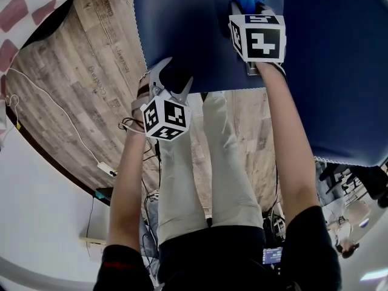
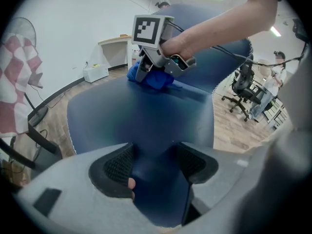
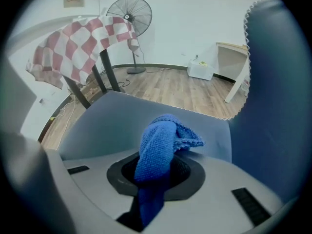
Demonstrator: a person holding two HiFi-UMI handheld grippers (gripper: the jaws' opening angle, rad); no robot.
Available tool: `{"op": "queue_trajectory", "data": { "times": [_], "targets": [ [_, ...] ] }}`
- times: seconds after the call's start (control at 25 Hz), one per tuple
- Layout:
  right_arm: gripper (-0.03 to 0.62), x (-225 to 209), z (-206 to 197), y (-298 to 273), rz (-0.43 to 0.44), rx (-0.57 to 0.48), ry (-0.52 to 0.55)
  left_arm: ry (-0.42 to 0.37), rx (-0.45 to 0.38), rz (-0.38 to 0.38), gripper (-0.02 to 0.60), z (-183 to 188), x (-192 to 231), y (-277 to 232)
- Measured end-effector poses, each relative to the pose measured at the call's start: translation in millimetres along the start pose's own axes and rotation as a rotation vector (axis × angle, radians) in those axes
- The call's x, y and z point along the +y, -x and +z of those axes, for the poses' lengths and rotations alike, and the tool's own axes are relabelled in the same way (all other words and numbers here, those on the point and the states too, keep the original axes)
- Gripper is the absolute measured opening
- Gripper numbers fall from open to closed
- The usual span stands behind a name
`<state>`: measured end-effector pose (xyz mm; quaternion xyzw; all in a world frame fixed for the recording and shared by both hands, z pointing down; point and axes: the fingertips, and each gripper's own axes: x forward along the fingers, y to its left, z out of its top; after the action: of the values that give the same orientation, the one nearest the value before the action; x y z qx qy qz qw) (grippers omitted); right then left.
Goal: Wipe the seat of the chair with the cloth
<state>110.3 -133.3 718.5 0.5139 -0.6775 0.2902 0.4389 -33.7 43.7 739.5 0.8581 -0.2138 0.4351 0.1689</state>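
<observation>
Cloth (image 3: pixel 163 145) on seat (image 1: pixel 194 35), front edge (image 1: pixel 242 89) distant

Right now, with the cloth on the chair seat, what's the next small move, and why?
Probably draw the right gripper back across the seat toward its front edge: its jaws clamp the blue cloth, which rests near the seat's far side, and most of the seat lies nearer, where the left gripper sits with jaws apart.

Checked red-and-white sheet (image 3: pixel 83 43) beside a pedestal fan (image 3: pixel 129 16), white cable (image 1: pixel 54 108) on wood floor (image 1: pixel 91 71)
</observation>
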Motion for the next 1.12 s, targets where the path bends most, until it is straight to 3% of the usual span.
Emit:
{"op": "queue_trajectory", "data": {
  "times": [0.2,0.68,1.12],
  "targets": [
    [0.057,42.2,13.4,-4.7,0.041,-0.007,0.108,0.0,-0.004,0.002,0.279,0.1,-1.1,0.7],
    [0.057,118.1,33.1,-8.4,0.169,-0.045,0.229,-0.003,-0.008,0.005,0.279,3.1,-1.5,1.3],
    [0.057,139.2,36.6,-6.0,0.231,-0.054,0.217,-0.001,-0.012,0.004,0.279,1.9,-1.0,2.4]
  ]
}}
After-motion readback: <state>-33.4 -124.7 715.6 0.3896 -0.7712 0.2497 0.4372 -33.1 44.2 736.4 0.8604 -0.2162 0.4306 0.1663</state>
